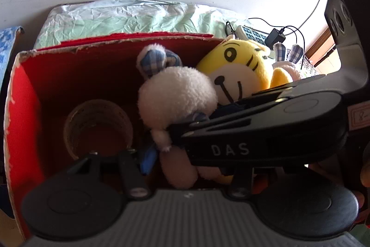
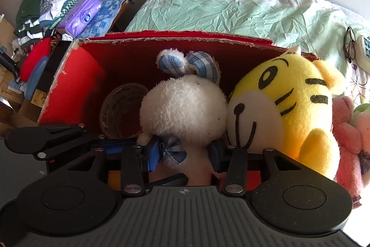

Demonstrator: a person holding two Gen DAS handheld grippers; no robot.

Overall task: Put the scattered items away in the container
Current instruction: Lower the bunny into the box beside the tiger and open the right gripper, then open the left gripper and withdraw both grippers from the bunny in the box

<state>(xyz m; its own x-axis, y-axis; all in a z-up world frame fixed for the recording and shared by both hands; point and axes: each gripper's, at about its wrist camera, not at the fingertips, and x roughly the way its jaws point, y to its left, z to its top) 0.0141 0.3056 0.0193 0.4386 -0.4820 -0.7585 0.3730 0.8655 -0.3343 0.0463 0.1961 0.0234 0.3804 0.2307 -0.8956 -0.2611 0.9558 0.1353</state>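
Note:
A white rabbit plush [image 2: 185, 105] with blue checked ears hangs head-up inside the red cardboard box [image 2: 76, 85]. My right gripper [image 2: 185, 154] is shut on its neck, a blue pad on either side of the bow. My left gripper [image 1: 185, 166] comes in from the left and clamps the rabbit's lower body [image 1: 178, 168]. Its left pad [image 1: 148, 159] touches the plush. Its other finger is hidden behind the right gripper's black frame [image 1: 254, 131]. A yellow tiger plush [image 2: 289, 108] leans at the box's right end. A tape roll [image 2: 120, 108] lies on the box floor.
A pink plush [image 2: 346, 136] sits right of the tiger, and a second checked-ear plush [image 1: 286, 57] shows behind it. Crumpled green bedding [image 2: 231, 13] lies behind the box, with glasses [image 2: 349, 45] on it. Folded clothes [image 2: 46, 4] and a purple pack [image 2: 81, 13] are stacked at left.

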